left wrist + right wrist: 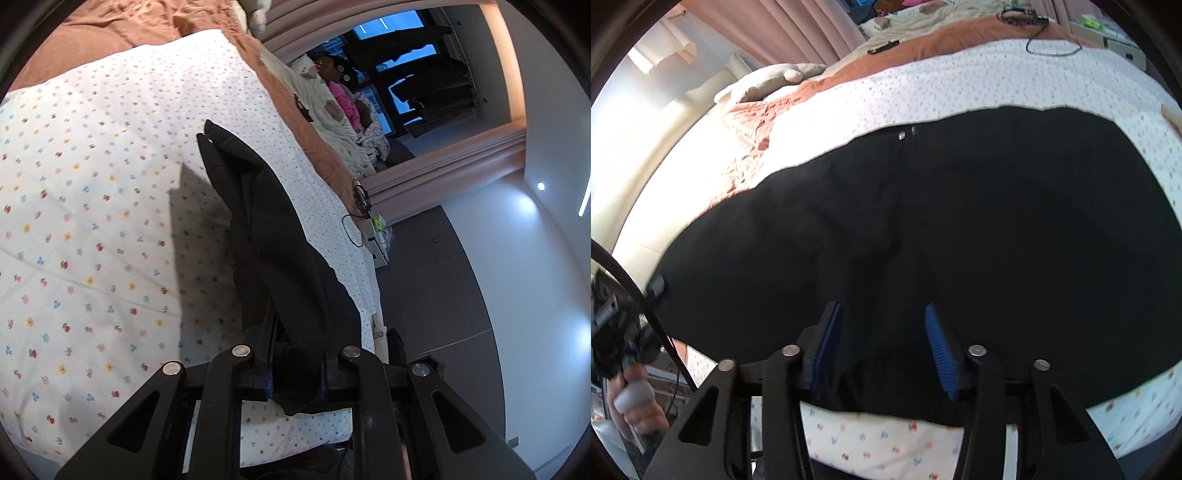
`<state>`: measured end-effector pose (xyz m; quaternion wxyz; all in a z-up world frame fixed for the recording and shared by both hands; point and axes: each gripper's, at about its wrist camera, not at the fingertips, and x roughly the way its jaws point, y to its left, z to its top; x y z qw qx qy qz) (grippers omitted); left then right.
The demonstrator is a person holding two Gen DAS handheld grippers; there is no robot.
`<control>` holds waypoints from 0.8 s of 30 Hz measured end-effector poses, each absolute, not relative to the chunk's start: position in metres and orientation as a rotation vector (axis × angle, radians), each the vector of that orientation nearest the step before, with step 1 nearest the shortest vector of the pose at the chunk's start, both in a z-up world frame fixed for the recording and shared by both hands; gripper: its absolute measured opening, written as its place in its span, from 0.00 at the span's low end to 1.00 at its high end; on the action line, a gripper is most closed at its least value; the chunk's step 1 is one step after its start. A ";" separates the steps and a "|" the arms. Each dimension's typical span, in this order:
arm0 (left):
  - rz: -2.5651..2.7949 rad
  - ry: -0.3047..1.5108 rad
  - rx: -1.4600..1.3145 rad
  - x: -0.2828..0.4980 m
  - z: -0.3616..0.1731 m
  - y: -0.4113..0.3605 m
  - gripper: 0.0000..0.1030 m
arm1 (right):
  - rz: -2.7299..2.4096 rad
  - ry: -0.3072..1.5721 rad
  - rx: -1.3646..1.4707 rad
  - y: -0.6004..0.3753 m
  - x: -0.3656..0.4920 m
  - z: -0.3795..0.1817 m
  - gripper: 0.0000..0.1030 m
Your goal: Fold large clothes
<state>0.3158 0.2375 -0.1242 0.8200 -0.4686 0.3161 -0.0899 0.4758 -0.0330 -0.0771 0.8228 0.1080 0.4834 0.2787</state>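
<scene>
— Trousers (pixel 960 229), black, lie spread flat across the flowered sheet (pixel 997 85) on the bed; where is the right gripper (pixel 882 343)?

— Just above their near edge, blue-padded fingers (pixel 940 350) spread apart, gripping nothing.

— And the left gripper (pixel 295 369)?

— Fingers pressed together on a fold of the same black cloth (pixel 266 221), lifted above the sheet (pixel 92 221), shadow beneath.

Left gripper (pixel 295 354) clamps black garment (pixel 273 229) above floral sheet (pixel 92 221).
</scene>
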 end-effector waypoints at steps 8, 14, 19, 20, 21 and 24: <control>-0.244 0.660 -0.937 0.328 -0.096 0.216 0.17 | 0.592 1.083 0.204 -0.057 0.456 -0.081 0.21; -0.278 0.673 -0.873 0.338 -0.081 0.188 0.17 | 0.576 1.112 0.208 -0.046 0.466 -0.100 0.15; -0.305 0.685 -0.823 0.352 -0.067 0.159 0.17 | 0.592 1.125 0.222 -0.050 0.477 -0.122 0.15; -0.312 0.687 -0.812 0.356 -0.064 0.154 0.17 | 0.607 1.132 0.223 -0.050 0.482 -0.124 0.15; -0.318 0.689 -0.804 0.358 -0.061 0.149 0.17 | 0.617 1.136 0.225 -0.053 0.476 -0.119 0.15; -0.342 0.695 -0.769 0.368 -0.049 0.131 0.17 | 0.655 1.137 0.264 -0.063 0.481 -0.116 0.15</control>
